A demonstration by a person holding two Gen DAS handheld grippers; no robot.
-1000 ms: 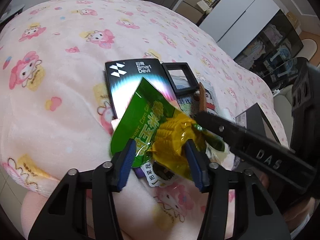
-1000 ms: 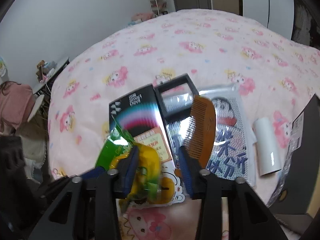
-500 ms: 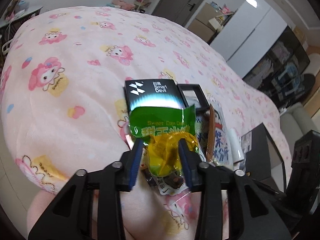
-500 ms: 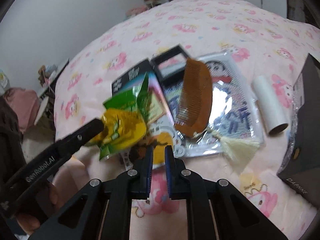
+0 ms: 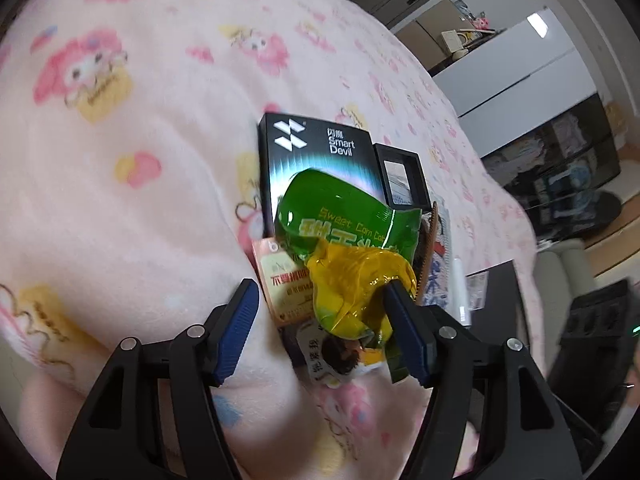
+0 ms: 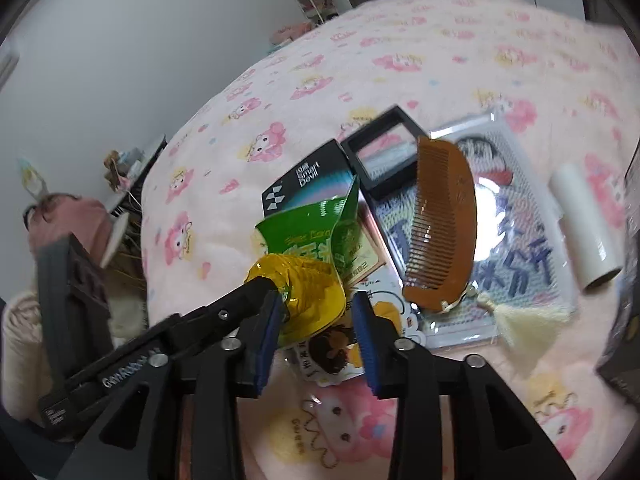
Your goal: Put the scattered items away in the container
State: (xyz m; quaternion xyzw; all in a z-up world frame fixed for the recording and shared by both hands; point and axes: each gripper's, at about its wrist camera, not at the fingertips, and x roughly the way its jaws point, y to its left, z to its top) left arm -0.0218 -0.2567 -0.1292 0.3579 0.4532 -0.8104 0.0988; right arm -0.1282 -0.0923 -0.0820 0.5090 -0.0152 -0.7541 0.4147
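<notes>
A green and yellow snack packet (image 5: 352,264) stands crumpled over the pile of items on the pink bedspread. My left gripper (image 5: 320,316) is opening around it: the yellow end touches the right finger (image 5: 404,328), while the left pad is well clear. My right gripper (image 6: 316,320) is opening too, with the packet's (image 6: 304,280) yellow end between its blue pads, neither of which presses on it. In the right wrist view one left gripper finger (image 6: 256,288) rests against the packet. The dark container (image 6: 618,344) sits at the right edge.
Under and behind the packet lie a black Smart Devil box (image 5: 316,152), a black framed case (image 6: 384,156), a wooden comb (image 6: 444,220) with a tassel, a silver cartoon pouch (image 6: 516,256), a white roll (image 6: 584,232) and printed cards (image 5: 288,284). Bare bedspread (image 5: 120,200) lies to the left.
My left jaws, shut on the packet before, have spread wide and moved in lower. My right jaws, shut half a second ago, now stand apart around the packet's yellow end.
</notes>
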